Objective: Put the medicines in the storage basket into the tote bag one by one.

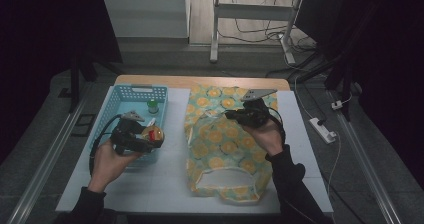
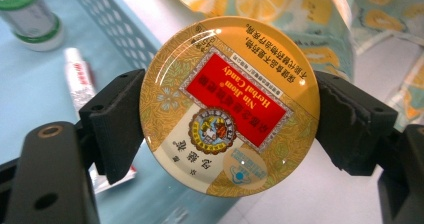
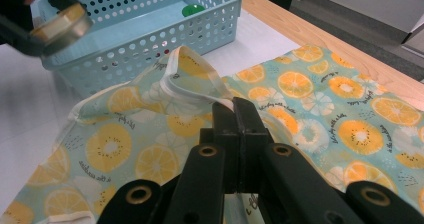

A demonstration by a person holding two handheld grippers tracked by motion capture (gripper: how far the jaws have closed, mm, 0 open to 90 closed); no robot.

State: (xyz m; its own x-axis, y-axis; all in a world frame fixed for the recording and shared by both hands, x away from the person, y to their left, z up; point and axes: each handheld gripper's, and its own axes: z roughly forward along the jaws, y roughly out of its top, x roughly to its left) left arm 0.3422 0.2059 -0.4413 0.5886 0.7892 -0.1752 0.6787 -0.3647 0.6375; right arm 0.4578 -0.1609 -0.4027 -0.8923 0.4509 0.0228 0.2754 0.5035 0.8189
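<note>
Sitting between the left gripper (image 2: 230,129) fingers (image 2: 117,124): candy tin (image 2: 230,104).

The round yellow-gold candy tin (image 2: 230,106) carries a red label panel reading "Nin Jiom Herbal Candy" in gold letters — upside down in the left gripper view — with lines of Chinese characters on and around it and a round crest below. The orange-slice-printed teal cloth bag (image 3: 320,104) bears small black script — too small to read.
</note>
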